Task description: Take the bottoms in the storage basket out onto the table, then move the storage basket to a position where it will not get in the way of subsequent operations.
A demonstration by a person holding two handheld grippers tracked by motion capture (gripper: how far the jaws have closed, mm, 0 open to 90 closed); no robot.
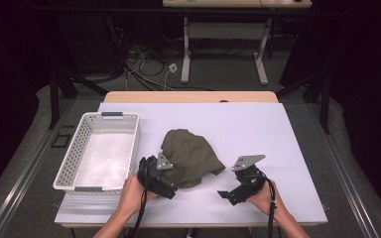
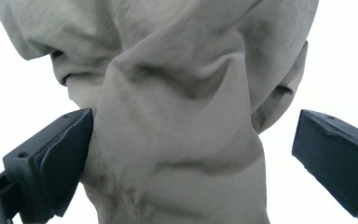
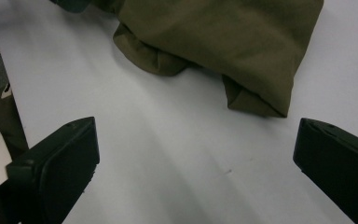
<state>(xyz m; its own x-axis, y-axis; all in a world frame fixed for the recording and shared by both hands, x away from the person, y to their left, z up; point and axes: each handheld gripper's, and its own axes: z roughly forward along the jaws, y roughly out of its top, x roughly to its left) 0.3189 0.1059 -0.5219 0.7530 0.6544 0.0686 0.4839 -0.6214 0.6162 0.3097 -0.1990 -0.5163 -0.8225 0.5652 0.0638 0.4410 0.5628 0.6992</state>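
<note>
Olive cloth (image 1: 191,154) bunched, long axis slanting toward right gripper (image 1: 228,194), both grippers' jaws released

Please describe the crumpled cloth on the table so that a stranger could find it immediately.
On the white table top, right of the white perforated plastic basket, lies a crumpled olive-green cloth, near the middle. It is the only soft, dark thing there, bunched into folds, between the two black hand-held grippers.

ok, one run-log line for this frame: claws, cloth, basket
left claw: open, astride olive cloth fold | right claw: open, over bare table, short of cloth | basket: left of cloth
</note>
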